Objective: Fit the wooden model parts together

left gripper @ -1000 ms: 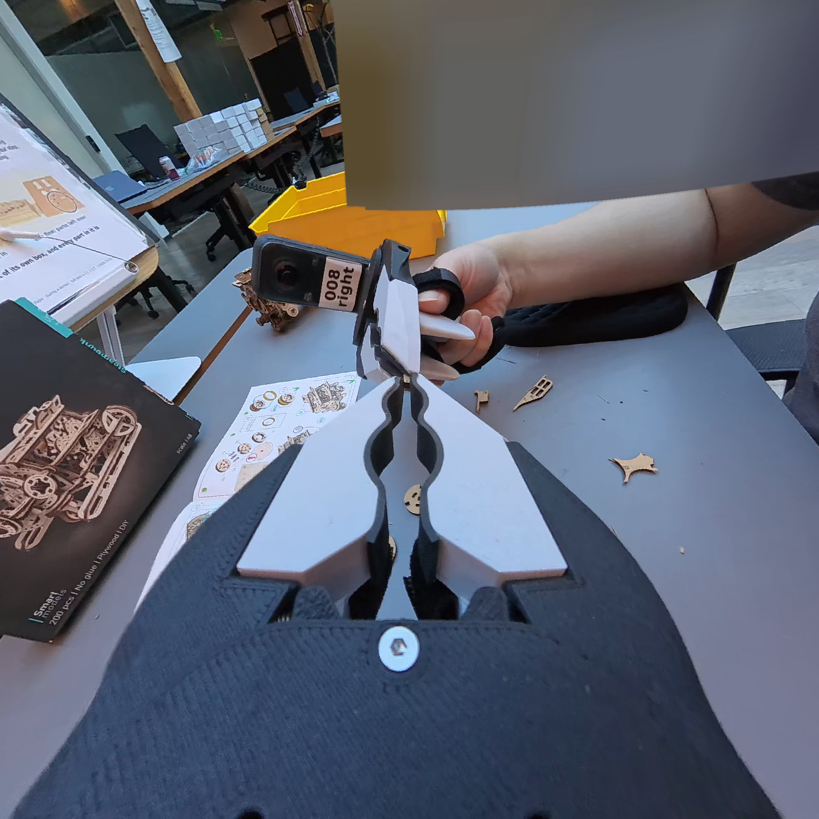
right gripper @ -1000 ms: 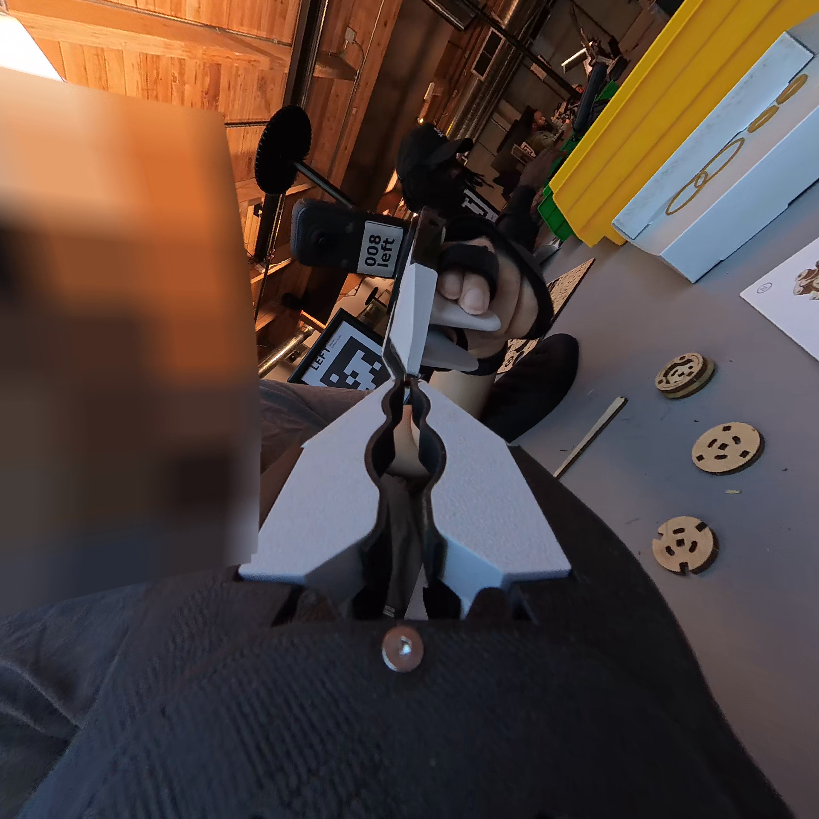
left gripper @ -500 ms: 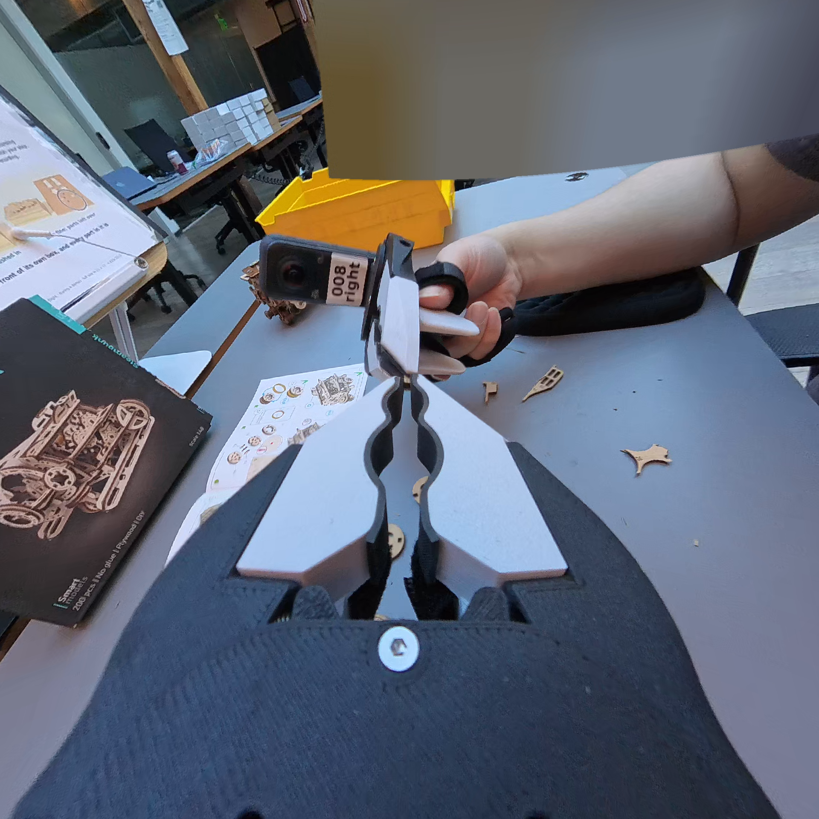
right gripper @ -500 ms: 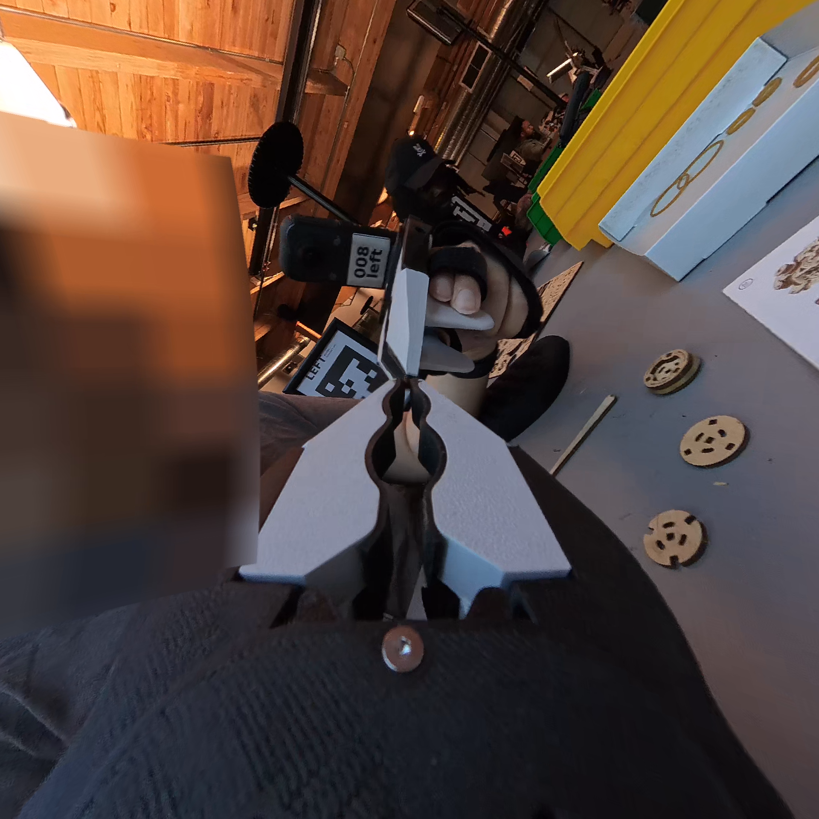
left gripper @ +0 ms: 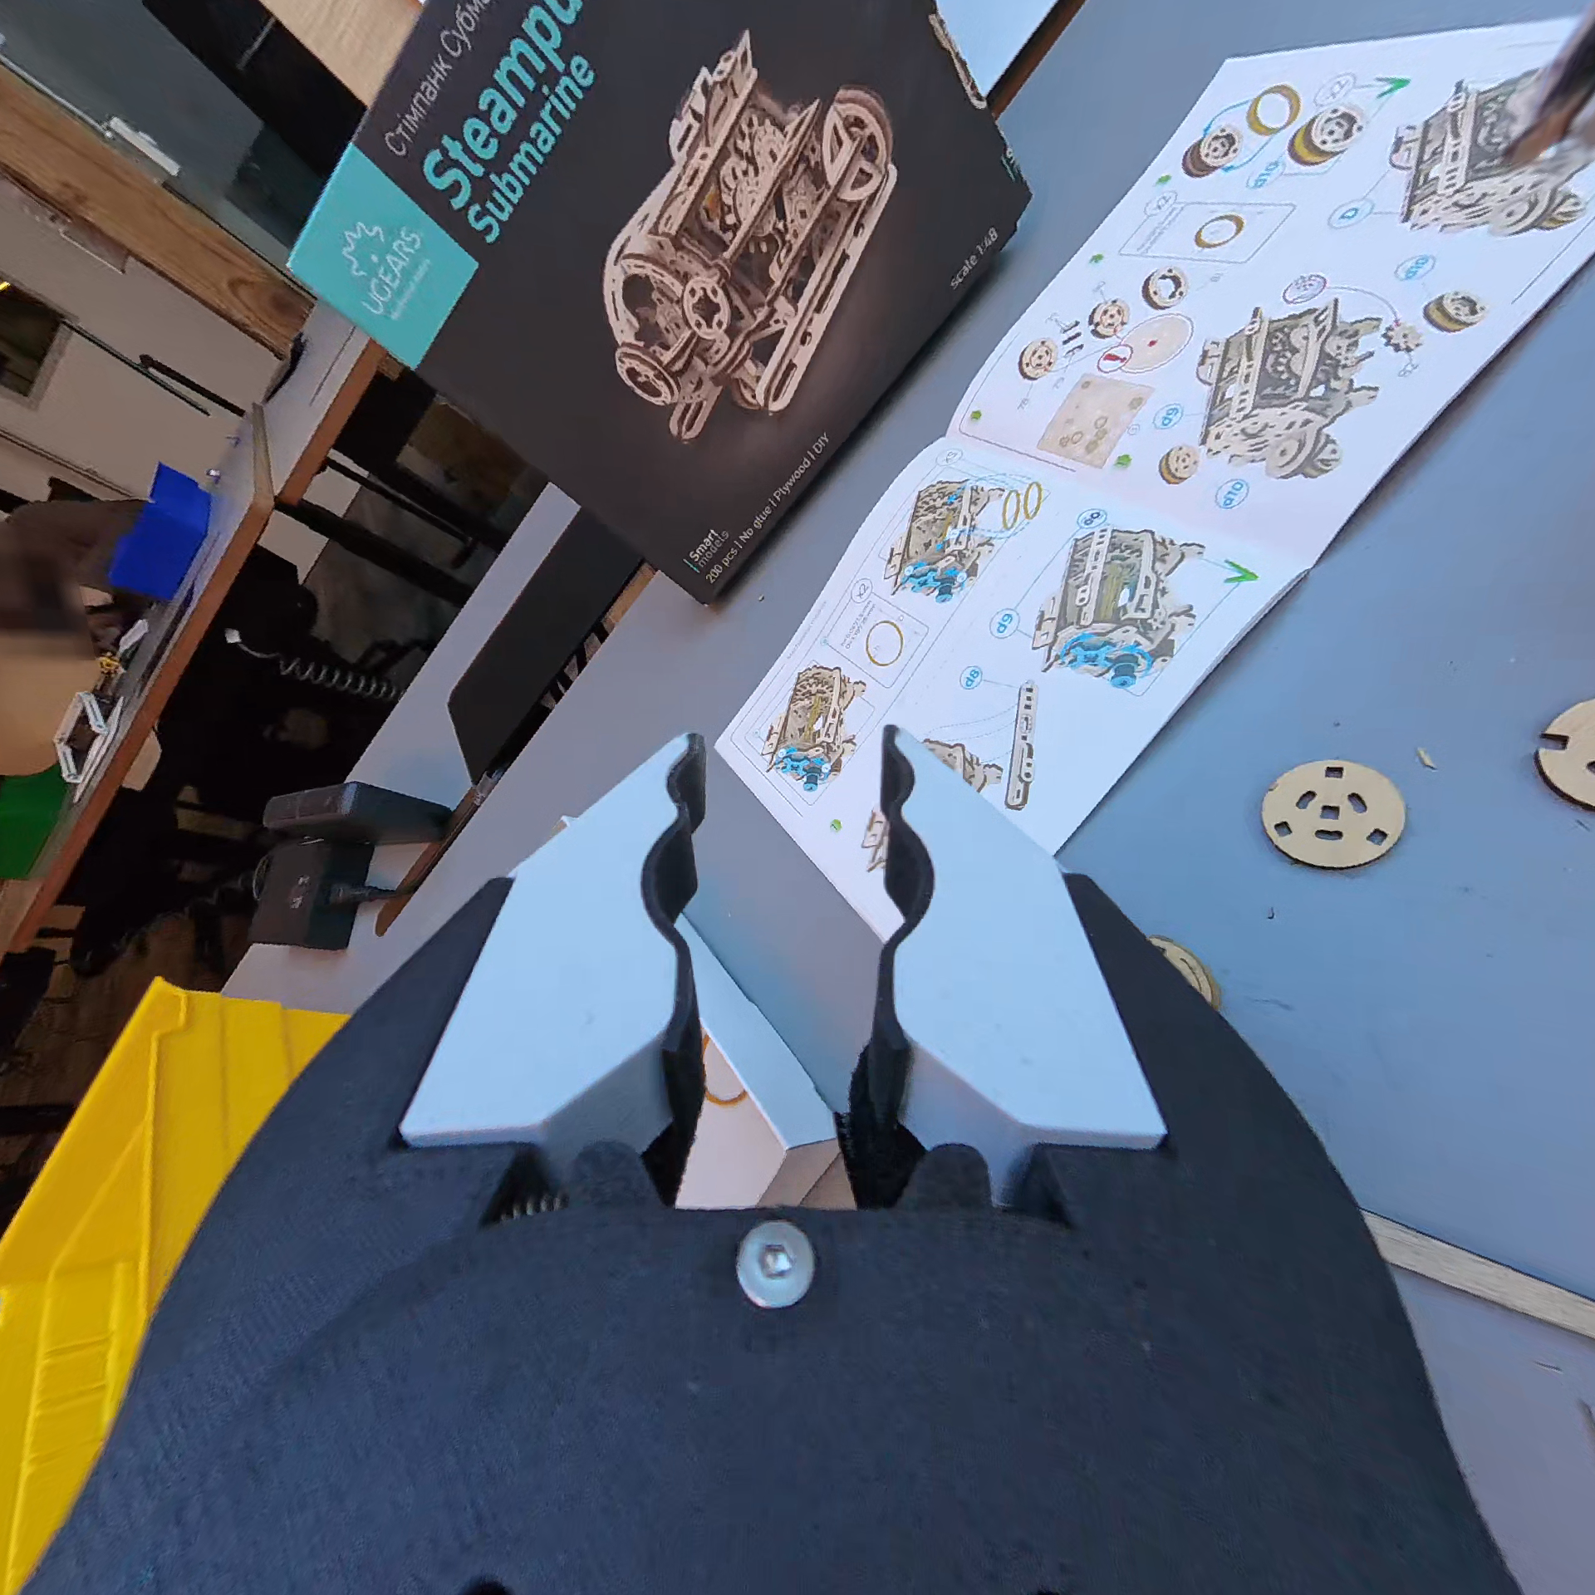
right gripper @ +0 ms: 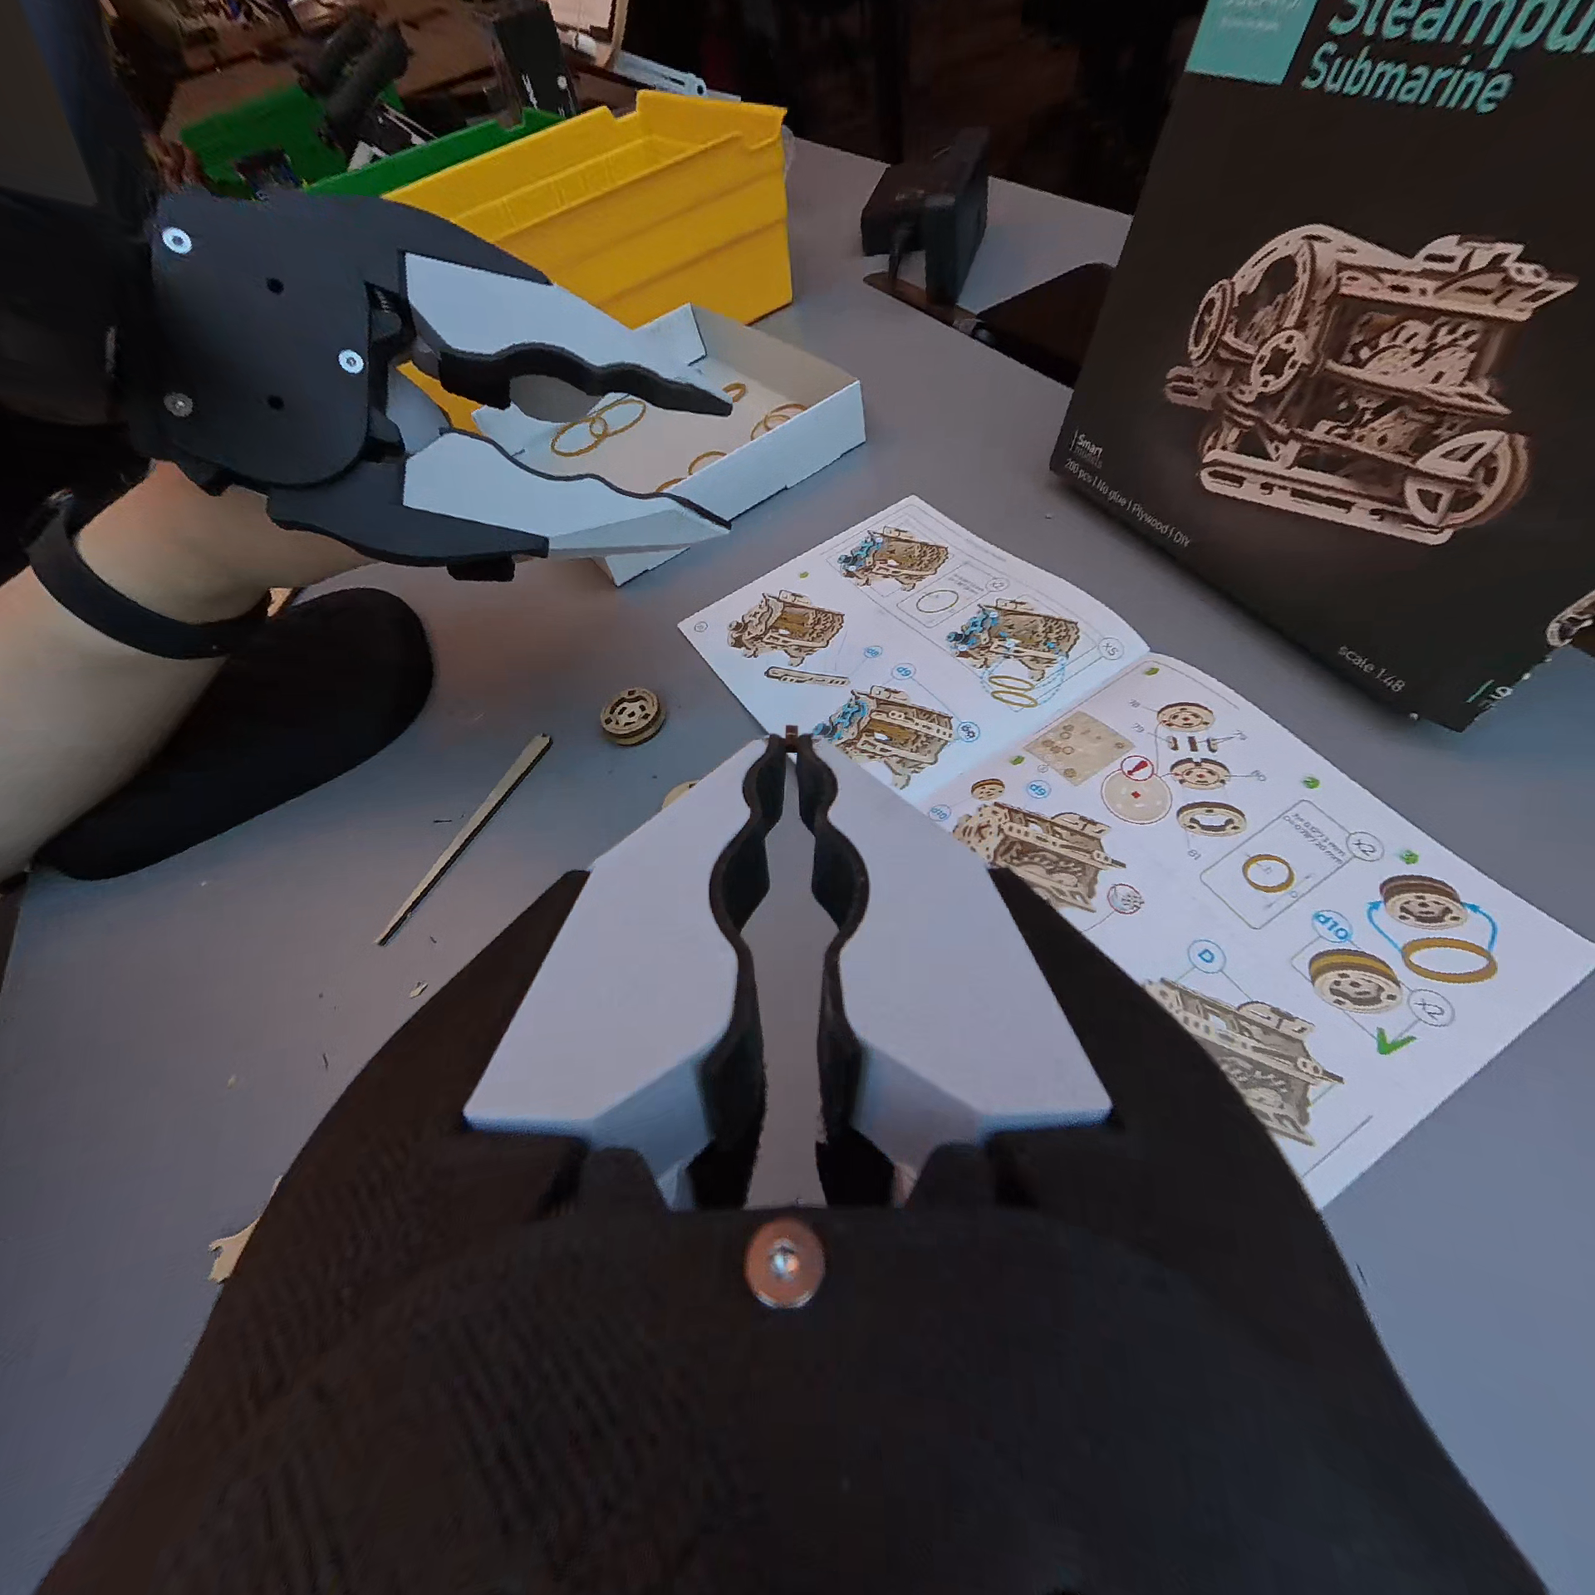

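Your right gripper (right gripper: pixel 792 749) has its jaws nearly closed, pinching a tiny wooden peg (right gripper: pixel 791 733) at the tips, ready to fit. Your left gripper (left gripper: pixel 792 768) hangs empty, jaws apart, over the white tray (right gripper: pixel 777 440) at ten o'clock, probably to fetch a ring.

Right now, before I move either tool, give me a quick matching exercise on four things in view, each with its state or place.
Things:
1. left tool
2. right tool
3. white tray
4. wooden stick

States:
a. pinching a tiny brown piece at its tips
b. holds yellow rings
c. open, nothing between its fingers
d. lying flat on the grey table

Pairs: 1-c, 2-a, 3-b, 4-d
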Demonstrator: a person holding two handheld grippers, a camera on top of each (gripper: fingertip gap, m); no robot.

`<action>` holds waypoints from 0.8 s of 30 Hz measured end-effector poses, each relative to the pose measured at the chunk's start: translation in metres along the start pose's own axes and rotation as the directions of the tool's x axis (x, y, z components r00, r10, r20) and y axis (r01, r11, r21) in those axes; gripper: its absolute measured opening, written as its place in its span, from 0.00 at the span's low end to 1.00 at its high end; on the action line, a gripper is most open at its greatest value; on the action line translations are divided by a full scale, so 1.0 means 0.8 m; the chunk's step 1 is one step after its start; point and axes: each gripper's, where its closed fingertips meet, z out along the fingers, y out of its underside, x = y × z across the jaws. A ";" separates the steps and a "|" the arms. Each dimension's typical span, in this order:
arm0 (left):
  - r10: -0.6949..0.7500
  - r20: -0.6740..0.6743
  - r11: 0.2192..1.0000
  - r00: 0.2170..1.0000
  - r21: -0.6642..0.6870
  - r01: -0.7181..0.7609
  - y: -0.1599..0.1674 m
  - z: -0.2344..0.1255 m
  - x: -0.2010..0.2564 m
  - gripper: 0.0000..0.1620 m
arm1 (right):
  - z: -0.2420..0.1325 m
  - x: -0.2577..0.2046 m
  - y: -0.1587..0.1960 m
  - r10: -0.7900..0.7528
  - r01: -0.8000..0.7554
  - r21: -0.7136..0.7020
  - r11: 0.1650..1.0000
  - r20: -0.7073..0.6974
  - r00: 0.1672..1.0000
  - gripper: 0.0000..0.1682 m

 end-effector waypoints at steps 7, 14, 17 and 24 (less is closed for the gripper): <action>-0.018 0.002 1.000 1.000 -0.001 0.018 0.001 -0.002 -0.004 0.24 | 0.016 -0.013 0.023 0.000 0.002 -0.122 0.992 0.018 1.000 0.00; -0.388 -0.216 0.908 0.896 0.079 0.412 -0.008 0.000 -0.003 0.23 | 0.055 -0.033 0.053 0.099 -0.060 -0.456 0.888 0.062 0.993 0.00; -0.527 -0.315 0.811 0.789 0.093 0.578 -0.007 0.000 -0.013 0.22 | 0.069 -0.038 0.070 0.107 -0.045 -0.632 0.774 0.060 0.992 0.00; -0.611 -0.298 0.755 0.733 0.058 0.653 0.015 0.008 -0.031 0.19 | 0.080 -0.042 0.086 0.181 -0.113 -0.776 0.621 0.002 0.983 0.00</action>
